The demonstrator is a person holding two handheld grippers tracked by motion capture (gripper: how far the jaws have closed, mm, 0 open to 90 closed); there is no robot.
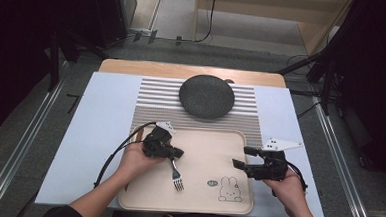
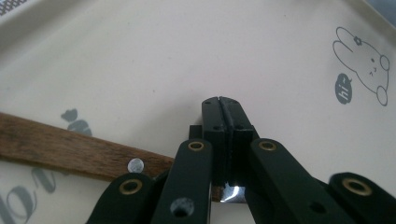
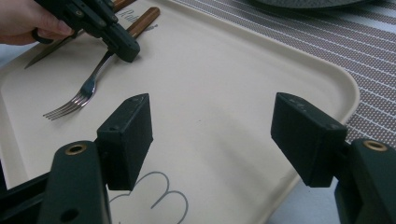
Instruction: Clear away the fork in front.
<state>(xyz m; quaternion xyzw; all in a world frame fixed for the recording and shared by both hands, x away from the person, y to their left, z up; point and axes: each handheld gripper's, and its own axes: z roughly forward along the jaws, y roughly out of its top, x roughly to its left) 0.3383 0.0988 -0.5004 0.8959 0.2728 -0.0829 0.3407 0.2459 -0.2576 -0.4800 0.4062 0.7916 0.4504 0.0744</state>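
Observation:
A fork (image 1: 176,176) with a wooden handle lies on the cream tray (image 1: 204,149), tines toward the person. My left gripper (image 1: 177,152) is shut on the fork where the metal neck meets the handle. In the left gripper view the jaws of my left gripper (image 2: 219,100) stand pressed together over the wooden handle (image 2: 56,144). In the right gripper view that left gripper (image 3: 123,46) clamps the fork (image 3: 79,95). My right gripper (image 1: 241,157) hovers open over the tray's right side, and nothing sits between the pads of my right gripper (image 3: 224,126).
A knife (image 3: 46,53) lies on the tray's left side beside the fork, under the hand. A dark round plate (image 1: 206,95) rests on a striped mat (image 1: 151,101) beyond the tray. A rabbit drawing (image 1: 229,188) marks the tray's near right corner.

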